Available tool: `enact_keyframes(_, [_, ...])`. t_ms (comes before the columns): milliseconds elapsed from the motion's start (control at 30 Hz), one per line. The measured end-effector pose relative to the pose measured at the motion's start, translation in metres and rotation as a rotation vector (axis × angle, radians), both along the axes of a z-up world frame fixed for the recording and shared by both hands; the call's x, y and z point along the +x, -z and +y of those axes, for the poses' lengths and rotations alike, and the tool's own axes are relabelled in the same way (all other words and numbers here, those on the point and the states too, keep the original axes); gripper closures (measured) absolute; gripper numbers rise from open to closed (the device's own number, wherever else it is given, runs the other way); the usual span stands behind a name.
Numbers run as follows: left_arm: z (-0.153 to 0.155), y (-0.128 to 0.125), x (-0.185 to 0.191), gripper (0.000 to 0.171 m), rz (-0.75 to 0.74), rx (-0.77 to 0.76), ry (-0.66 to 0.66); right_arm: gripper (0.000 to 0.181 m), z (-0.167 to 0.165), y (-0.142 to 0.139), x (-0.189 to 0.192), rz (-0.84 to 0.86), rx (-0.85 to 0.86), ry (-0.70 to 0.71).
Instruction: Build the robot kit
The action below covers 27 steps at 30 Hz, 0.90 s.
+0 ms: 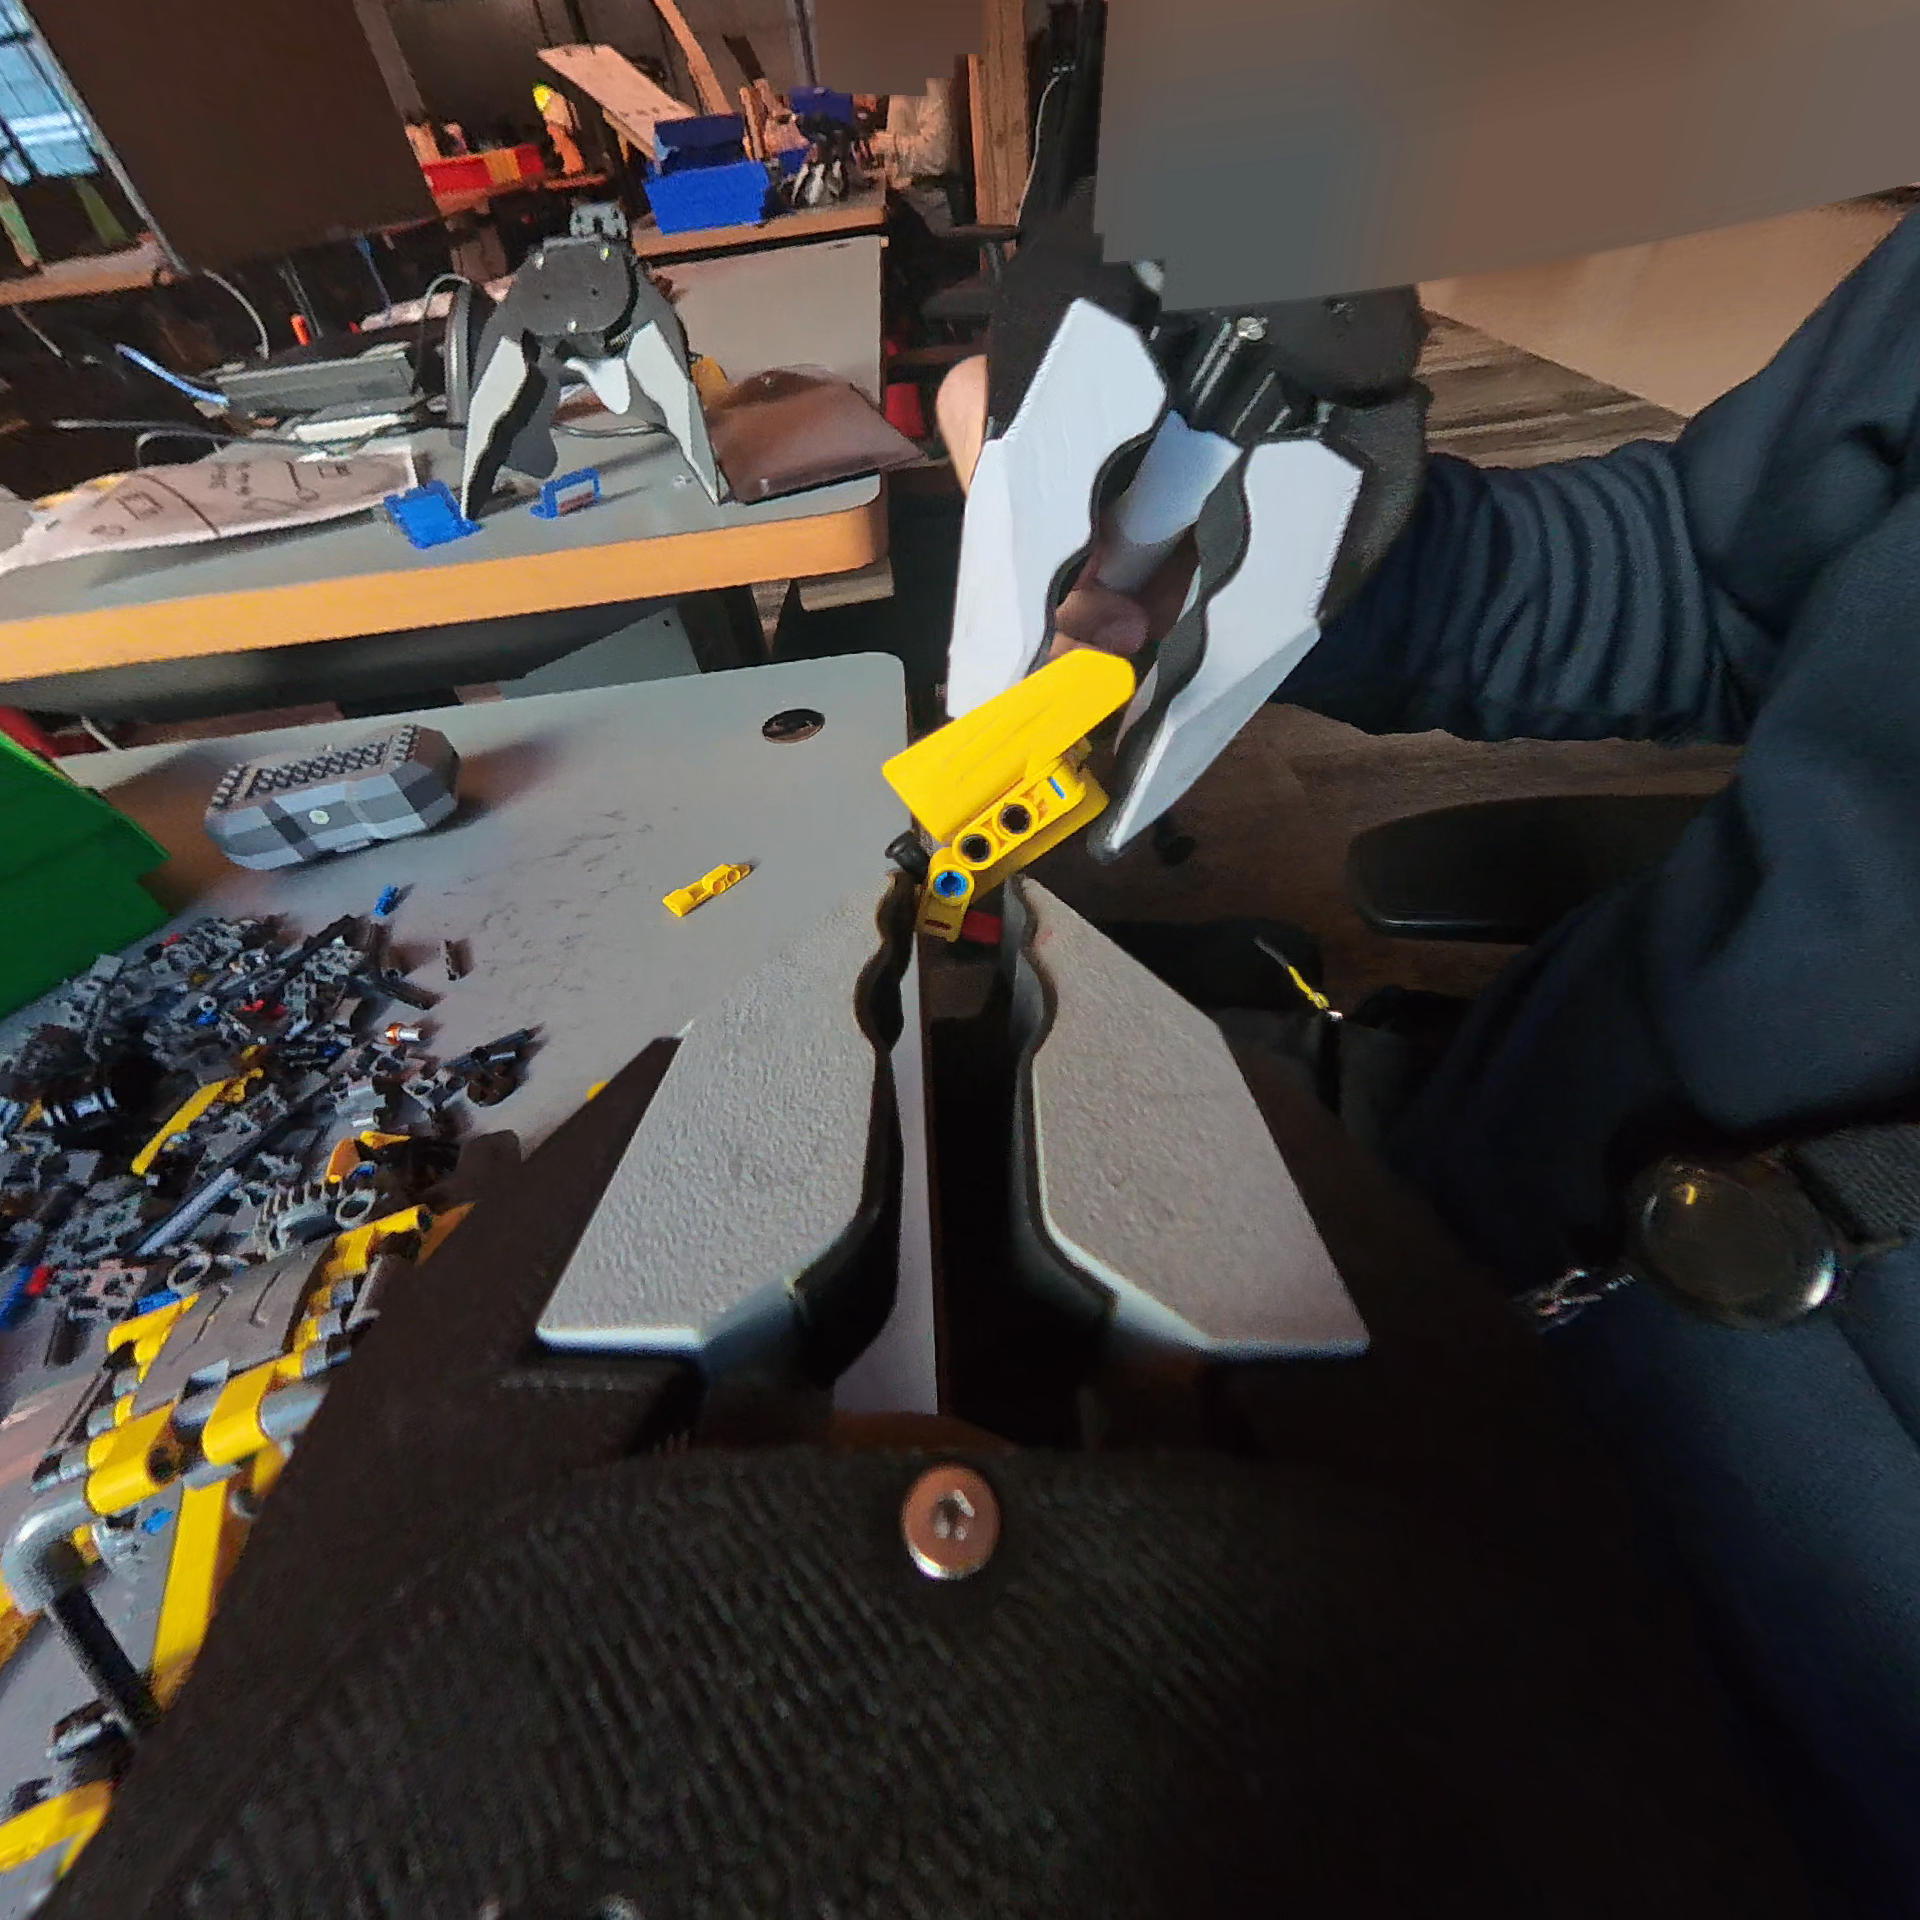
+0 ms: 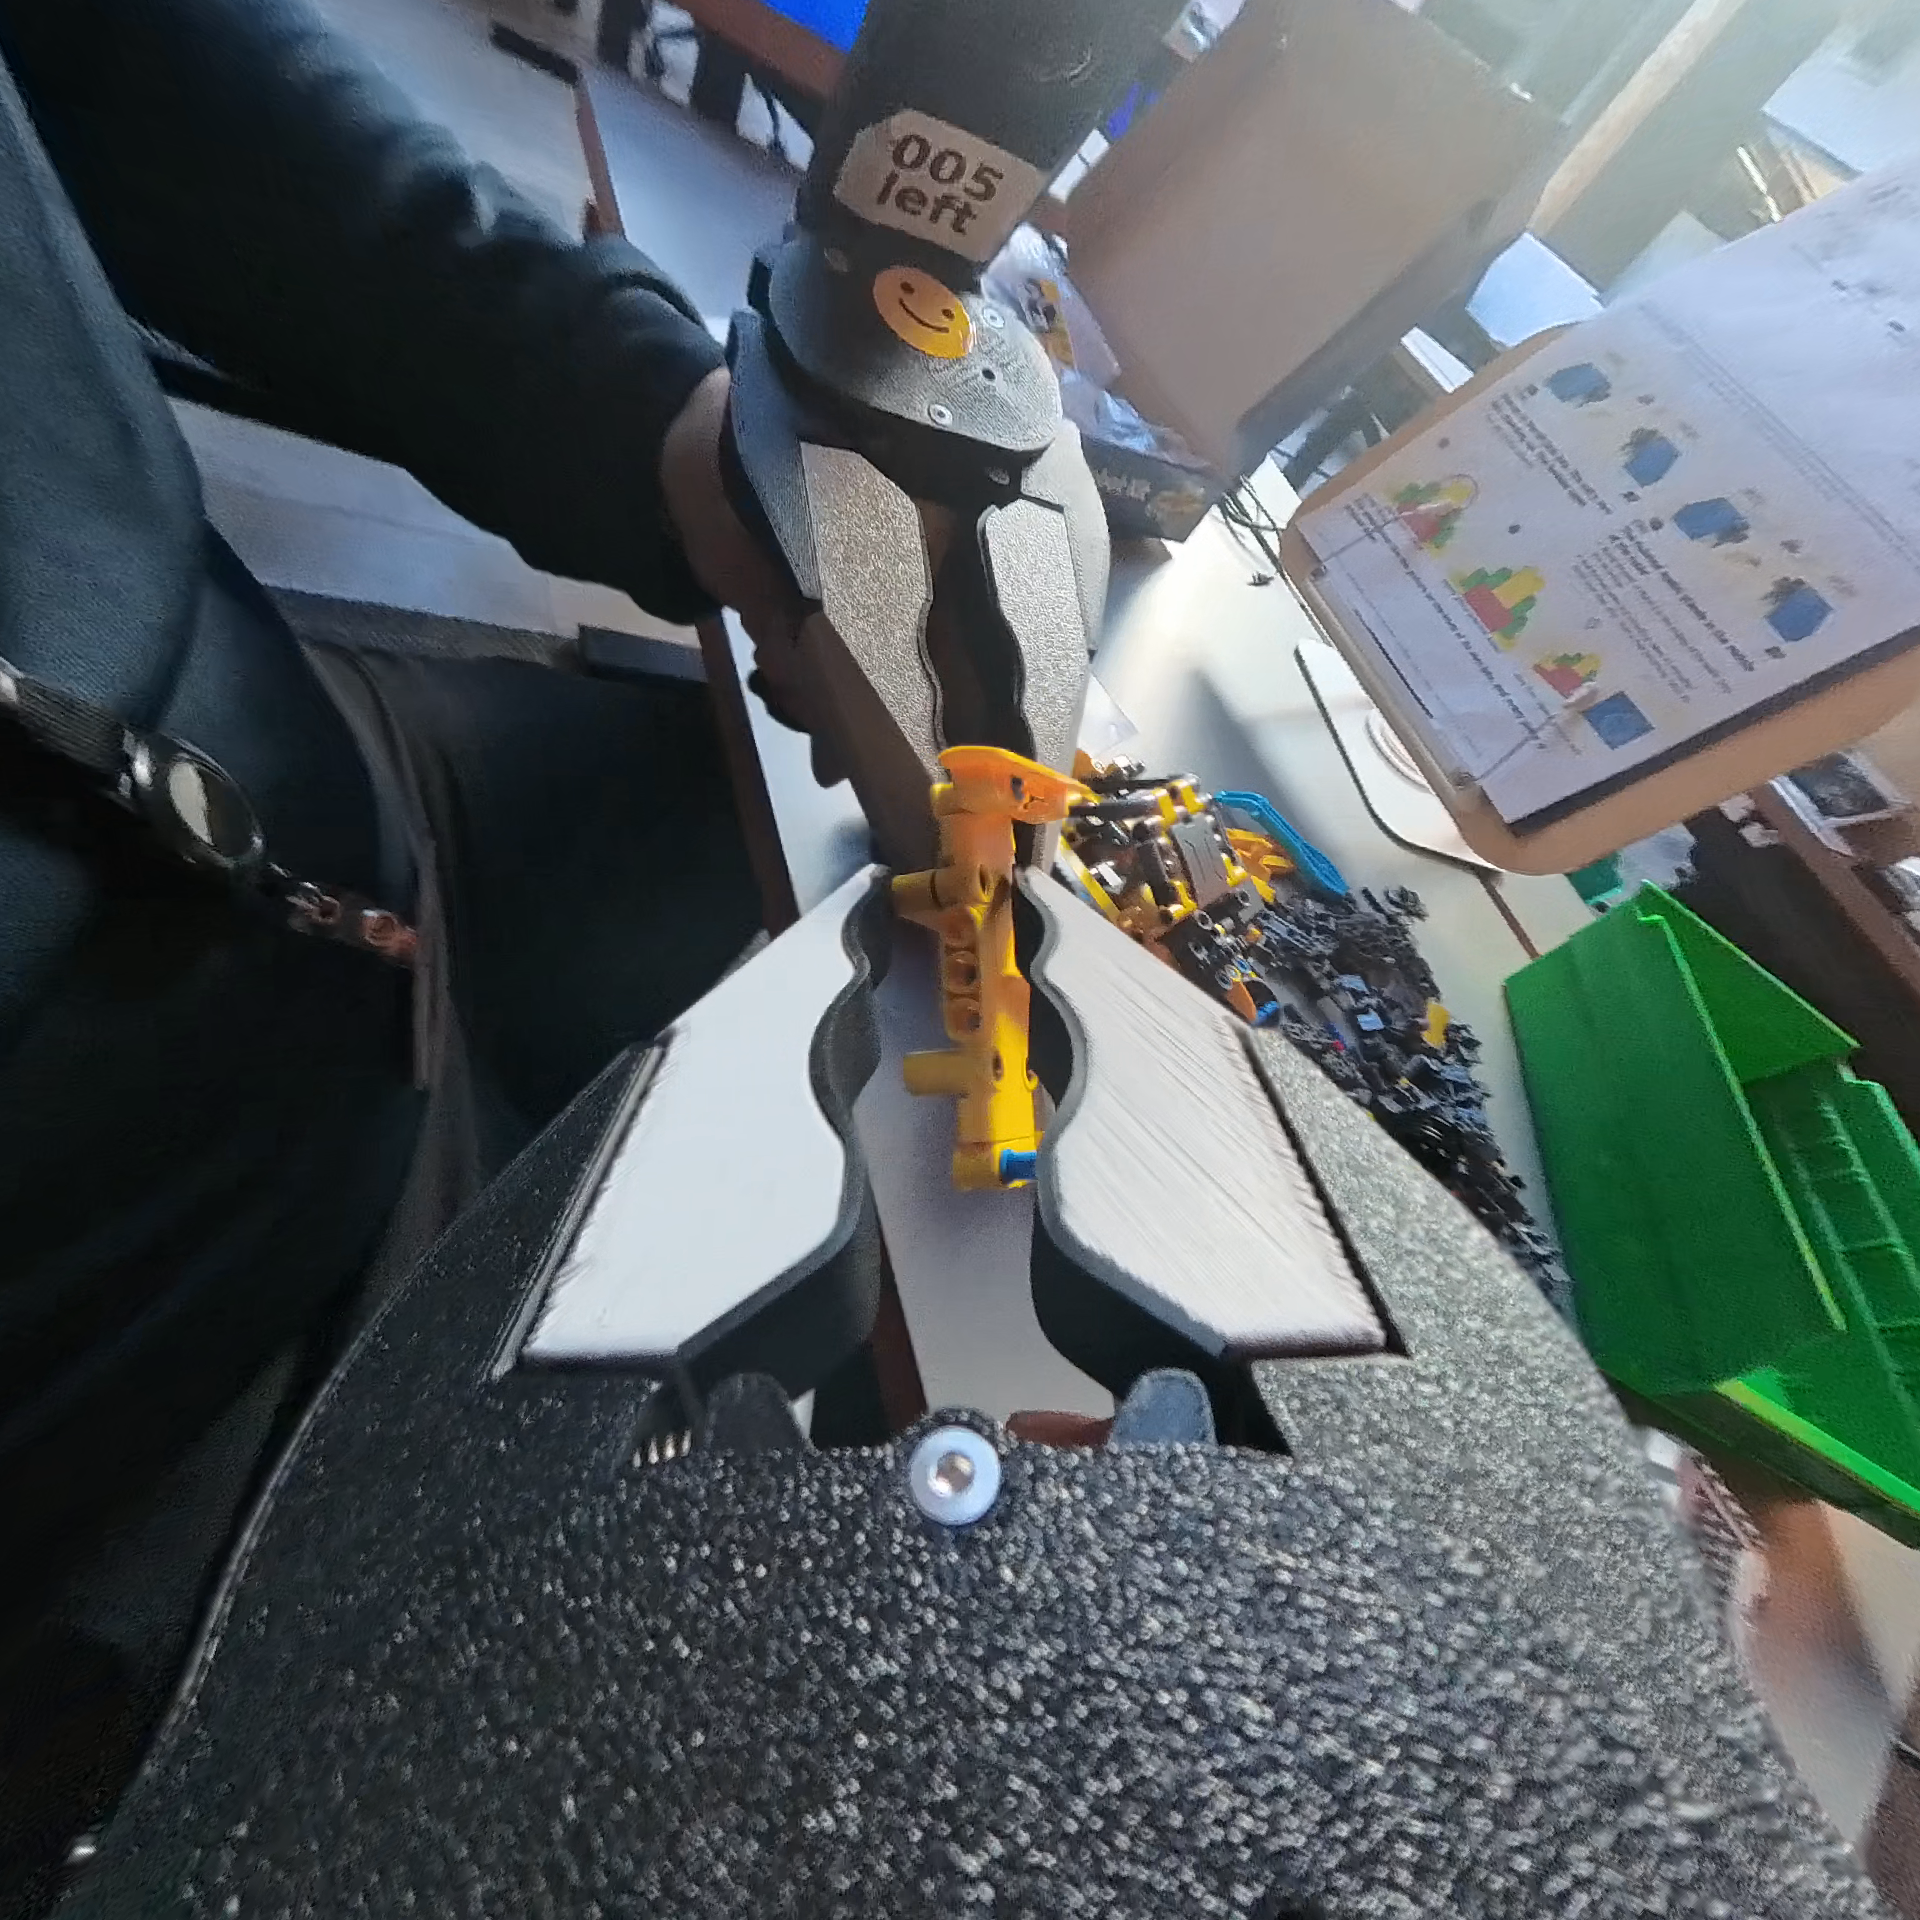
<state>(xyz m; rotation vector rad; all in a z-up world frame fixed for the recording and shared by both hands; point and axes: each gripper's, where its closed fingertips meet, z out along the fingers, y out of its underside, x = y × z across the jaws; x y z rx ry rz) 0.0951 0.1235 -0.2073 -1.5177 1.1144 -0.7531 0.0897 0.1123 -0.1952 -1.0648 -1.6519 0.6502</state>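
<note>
Left wrist view: the left gripper (image 1: 961,914) has its jaws clamped on the yellow brick assembly's (image 1: 997,790) lower end, above the table (image 1: 644,790) edge.

Right wrist view: the right gripper (image 2: 961,904) jaws pinch its beam (image 2: 982,997); likely light, rigid, joints separable.

Bright yellow plastic brick piece (image 1: 997,790) w/ black holes & a blue pin. Left hand-held gripper (image 1: 956,914): grey fingers (image 1: 748,1132), black edges. Pale grey bench (image 1: 582,831) w/ a black, grey & yellow pile of small bricks (image 1: 239,1091). Green plastic bin (image 2: 1714,1164). Round yellow smiley sticker (image 2: 923,312).
</note>
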Motion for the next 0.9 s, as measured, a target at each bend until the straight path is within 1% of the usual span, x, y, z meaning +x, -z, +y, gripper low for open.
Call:
enact_keyframes(33, [0.002, 0.002, -0.001, 0.158, -0.009, -0.023, -0.010, 0.160, 0.002, 0.001, 0.000, -0.006, 0.027, 0.016])
enact_keyframes(100, [0.004, 0.003, -0.002, 0.157, -0.053, -0.096, -0.019, 0.161, 0.006, 0.001, 0.000, -0.018, 0.113, 0.049])
enact_keyframes(133, [0.003, 0.004, -0.002, 0.158, -0.065, -0.137, -0.016, 0.164, 0.007, 0.001, 0.000, -0.026, 0.157, 0.062])
enact_keyframes(200, [0.003, 0.006, -0.002, 0.157, -0.070, -0.180, -0.019, 0.164, 0.008, 0.002, -0.001, -0.048, 0.222, 0.080])
enact_keyframes(300, [0.003, 0.008, -0.003, 0.157, -0.074, -0.217, -0.025, 0.164, 0.009, 0.004, -0.002, -0.058, 0.234, 0.088])
enact_keyframes(367, [0.001, 0.006, -0.003, 0.157, -0.094, -0.229, -0.016, 0.164, 0.007, 0.002, -0.002, -0.040, 0.207, 0.081])
enact_keyframes(500, [-0.004, -0.010, -0.005, 0.156, -0.216, -0.216, 0.015, 0.165, 0.008, -0.007, -0.004, 0.017, 0.135, 0.100])
enact_keyframes(533, [-0.006, -0.012, -0.004, 0.145, -0.223, -0.207, 0.031, 0.165, 0.009, -0.007, -0.004, 0.017, 0.114, 0.104])
enact_keyframes(600, [-0.010, -0.011, -0.001, 0.134, -0.203, -0.202, 0.061, 0.165, 0.009, -0.007, -0.005, 0.022, 0.044, 0.096])
enact_keyframes(667, [-0.010, -0.011, 0.001, 0.133, -0.186, -0.157, 0.068, 0.165, 0.009, -0.009, -0.003, 0.029, -0.025, 0.085])
enact_keyframes(733, [-0.009, -0.018, 0.002, 0.125, -0.207, -0.111, 0.074, 0.165, 0.005, -0.014, -0.002, 0.057, -0.100, 0.052])
enact_keyframes(767, [-0.006, -0.020, 0.001, 0.124, -0.209, -0.095, 0.059, 0.165, 0.002, -0.016, -0.002, 0.071, -0.131, 0.035])
enact_keyframes(833, [0.003, -0.018, -0.001, 0.114, -0.197, -0.089, 0.026, 0.164, -0.001, -0.021, 0.000, 0.093, -0.152, 0.023])
enact_keyframes(900, [-0.010, -0.025, 0.003, 0.116, -0.245, -0.093, 0.126, 0.165, 0.000, -0.023, 0.000, 0.104, -0.161, 0.021])
